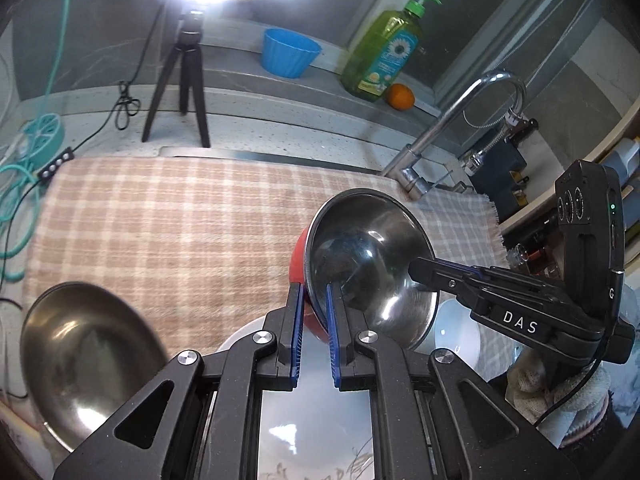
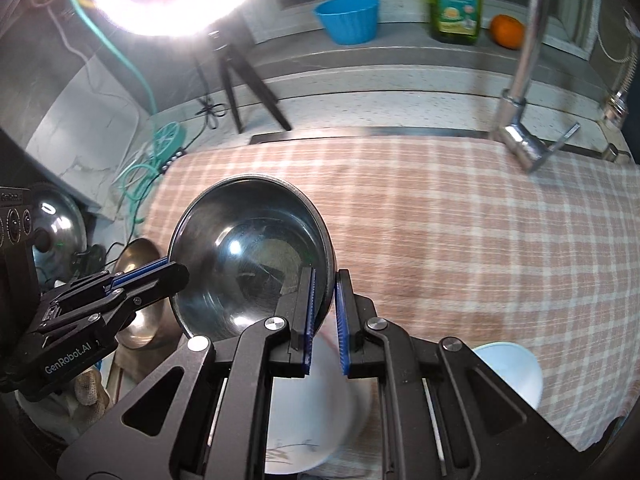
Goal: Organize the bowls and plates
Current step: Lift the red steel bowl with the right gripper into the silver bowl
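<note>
- A round stainless-steel bowl with a red outer shell (image 1: 372, 264) is held tilted in the air above a pink-and-white checked cloth (image 1: 180, 224), its shiny inside turned toward both cameras.
- The left gripper (image 1: 314, 300) is clamped on the bowl's rim at one side: one blue-padded finger lies against the red outside, the other against the steel inside.
- The right gripper (image 2: 325, 300) is clamped on the opposite rim in the same way, its blue pads pinching the thin wall with almost no gap.
- In the left wrist view the right gripper reaches in from the right edge, and a gloved hand (image 1: 560, 384) shows below it.
- Under the raised bowl lies a white plate with a dark line drawing (image 2: 316, 412), seen between the gripper fingers in both views.
- A small white bowl (image 2: 516, 368) sits on the cloth just beside that plate.
- A wide, shallow steel dish (image 1: 88, 360) rests off the cloth's near-left corner.
- Behind the cloth, a chrome gooseneck tap (image 1: 452, 120) rises from the speckled counter (image 1: 280, 128).
- On the ledge behind stand a blue fluted plastic cup (image 1: 290, 52), a green pump bottle of dish soap (image 1: 384, 48) and an orange fruit (image 1: 400, 97), the fruit just beside the bottle.
- A bright ring light on a small black tripod (image 1: 182, 80) stands on the counter, and teal cable coils (image 1: 16, 192) lie at the far left.
</note>
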A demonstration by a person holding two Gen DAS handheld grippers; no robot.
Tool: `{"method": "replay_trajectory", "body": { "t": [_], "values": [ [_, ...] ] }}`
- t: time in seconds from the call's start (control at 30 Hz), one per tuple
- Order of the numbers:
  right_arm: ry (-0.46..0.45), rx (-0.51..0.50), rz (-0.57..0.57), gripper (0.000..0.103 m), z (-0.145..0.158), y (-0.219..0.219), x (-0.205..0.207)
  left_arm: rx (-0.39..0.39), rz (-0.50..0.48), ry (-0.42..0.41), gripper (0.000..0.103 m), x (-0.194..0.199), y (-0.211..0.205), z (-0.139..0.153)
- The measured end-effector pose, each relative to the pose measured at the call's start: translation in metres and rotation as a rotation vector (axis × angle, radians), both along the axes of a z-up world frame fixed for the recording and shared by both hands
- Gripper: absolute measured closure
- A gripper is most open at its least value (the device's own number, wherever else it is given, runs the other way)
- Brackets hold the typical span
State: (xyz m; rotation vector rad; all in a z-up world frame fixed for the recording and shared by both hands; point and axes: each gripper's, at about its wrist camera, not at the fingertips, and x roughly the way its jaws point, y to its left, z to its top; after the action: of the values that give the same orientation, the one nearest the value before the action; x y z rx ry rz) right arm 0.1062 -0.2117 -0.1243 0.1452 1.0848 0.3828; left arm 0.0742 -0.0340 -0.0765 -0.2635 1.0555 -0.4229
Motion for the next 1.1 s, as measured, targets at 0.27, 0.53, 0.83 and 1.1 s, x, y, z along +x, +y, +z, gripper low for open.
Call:
{"method": "replay_trajectory", "body": {
  "t": [0.27, 0.53, 0.83, 1.1],
  "values": [
    [-0.017, 0.009, 0.076, 0.093, 0.009, 0.051, -0.009, -0.012, 0.075, -0.010, 0.094, -0.017, 0.047, 0.008],
    [-0.025, 0.009, 0.180, 0.093, 0.013, 0.109, -0.015, -0.014, 0.165, -0.010, 0.094, -0.033, 0.097, 0.011],
    [-0.011, -0.004, 0.270, 0.093, 0.007, 0.157, -0.018, -0.011, 0.242, 0.010, 0.094, -0.048, 0.140, 0.004],
    [0.031, -0.042, 0.327, 0.093, -0.011, 0.187, -0.020, 0.005, 0.281, 0.049, 0.094, -0.057, 0.161, -0.011]
  ]
}}
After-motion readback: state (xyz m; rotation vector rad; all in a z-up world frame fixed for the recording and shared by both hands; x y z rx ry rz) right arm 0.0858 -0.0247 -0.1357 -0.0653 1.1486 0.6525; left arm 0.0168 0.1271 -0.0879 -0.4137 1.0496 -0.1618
